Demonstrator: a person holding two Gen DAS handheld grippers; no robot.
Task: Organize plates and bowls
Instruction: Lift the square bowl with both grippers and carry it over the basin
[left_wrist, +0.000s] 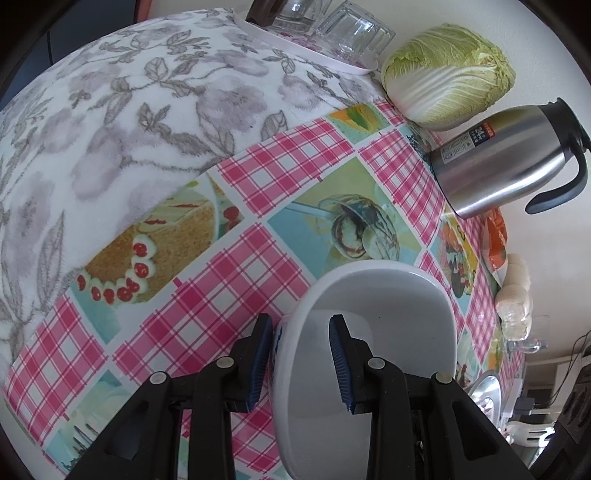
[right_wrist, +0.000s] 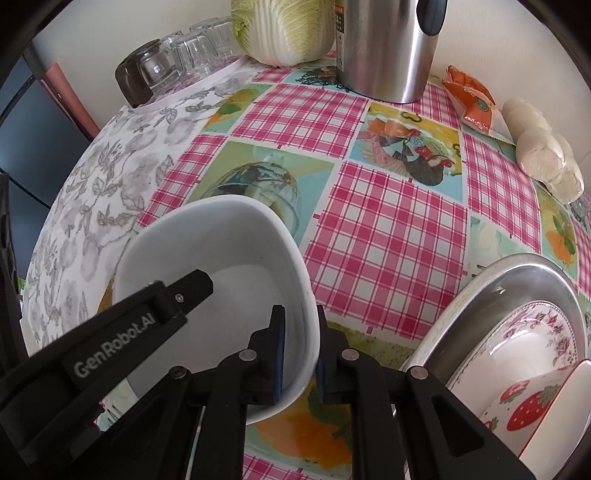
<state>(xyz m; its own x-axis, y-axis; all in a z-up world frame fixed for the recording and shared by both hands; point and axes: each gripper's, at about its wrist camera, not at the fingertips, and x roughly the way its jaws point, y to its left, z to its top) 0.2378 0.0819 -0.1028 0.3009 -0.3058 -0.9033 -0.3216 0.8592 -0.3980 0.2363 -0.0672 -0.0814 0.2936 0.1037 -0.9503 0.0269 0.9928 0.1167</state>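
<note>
The white bowl (right_wrist: 221, 266) sits on the checked worktop (right_wrist: 388, 236), held at opposite sides. The right hand-held gripper (right_wrist: 299, 354) pinches the bowl's near right wall, one pad inside and one outside, jaws narrow. The left hand-held gripper (left_wrist: 301, 358) clamps the bowl's left wall the same way. A metal tray (right_wrist: 517, 288) of stacked dishes lies just right of the bowl.
</note>
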